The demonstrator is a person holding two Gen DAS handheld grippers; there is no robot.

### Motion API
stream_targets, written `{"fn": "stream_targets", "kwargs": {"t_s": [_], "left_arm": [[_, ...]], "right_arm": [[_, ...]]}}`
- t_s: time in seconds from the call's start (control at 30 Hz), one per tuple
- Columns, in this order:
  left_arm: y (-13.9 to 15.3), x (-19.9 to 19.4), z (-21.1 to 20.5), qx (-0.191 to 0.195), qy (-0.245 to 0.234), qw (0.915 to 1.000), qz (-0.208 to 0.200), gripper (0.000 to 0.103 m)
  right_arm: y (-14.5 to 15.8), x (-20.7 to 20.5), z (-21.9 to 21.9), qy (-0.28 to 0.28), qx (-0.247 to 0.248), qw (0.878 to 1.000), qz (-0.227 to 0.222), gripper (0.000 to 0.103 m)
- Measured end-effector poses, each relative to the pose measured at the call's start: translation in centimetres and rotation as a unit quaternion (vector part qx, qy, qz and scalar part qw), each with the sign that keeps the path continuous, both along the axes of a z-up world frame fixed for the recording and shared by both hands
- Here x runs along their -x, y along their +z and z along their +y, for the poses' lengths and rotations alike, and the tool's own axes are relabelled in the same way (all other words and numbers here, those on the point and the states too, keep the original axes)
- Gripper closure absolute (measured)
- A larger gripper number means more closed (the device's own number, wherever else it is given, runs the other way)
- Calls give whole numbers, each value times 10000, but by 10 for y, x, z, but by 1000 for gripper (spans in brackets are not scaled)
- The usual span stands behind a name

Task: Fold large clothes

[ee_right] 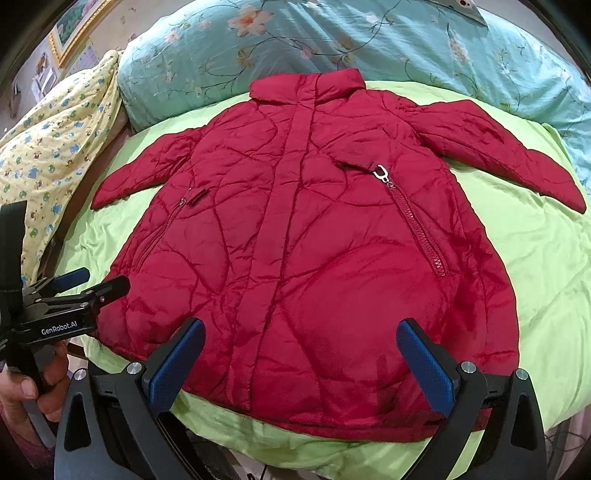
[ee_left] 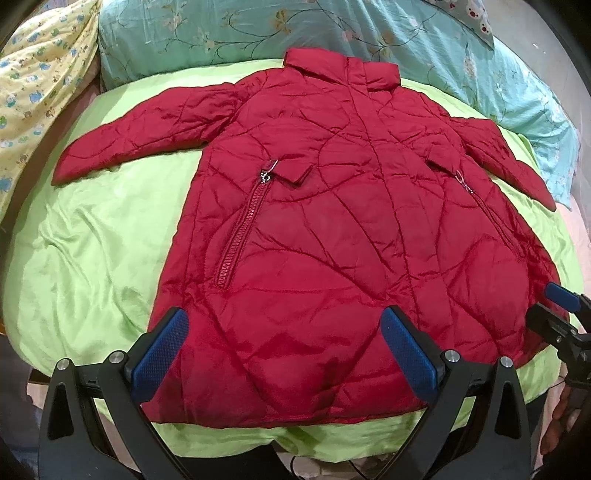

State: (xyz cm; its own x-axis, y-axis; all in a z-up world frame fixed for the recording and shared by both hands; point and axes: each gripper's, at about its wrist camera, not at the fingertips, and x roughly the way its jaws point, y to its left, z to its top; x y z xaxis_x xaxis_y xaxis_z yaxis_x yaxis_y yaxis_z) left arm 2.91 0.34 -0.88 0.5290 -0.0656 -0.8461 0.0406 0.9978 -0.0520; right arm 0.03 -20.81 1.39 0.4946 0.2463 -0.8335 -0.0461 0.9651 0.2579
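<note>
Claws first: our left gripper (ee_left: 284, 345) and right gripper (ee_right: 301, 356) both hang with jaws spread wide and empty just over the hem at the bottom of each frame. The red coat (ee_left: 343, 221) lies flat and face up across the middle of the green sheet (ee_left: 92, 258), collar toward the blue quilt (ee_left: 221, 29) at the top, sleeves splayed to either side. We judge folding has not begun, so we should pinch each sleeve near its cuff and lay it across the chest, since this puffy, slick shell will likely spring back.
</note>
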Motion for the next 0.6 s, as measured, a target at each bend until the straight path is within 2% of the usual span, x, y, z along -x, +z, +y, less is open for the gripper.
{"fn": "stream_targets", "kwargs": {"t_s": [0.23,0.3,0.6], "left_arm": [[-5,-17,7,300,31,9995,120,0],[-7,-23,8,257,15,9996,110,0],[-9,-50,12,476,-62,9988,78,0]], "right_arm": [[3,-11,-34,-339,-147,9992,-170,0],[4,-15,-49,-491,-217,9983,-231,0],[-5,-36,-148,-1579,-383,9860,-364,0]]}}
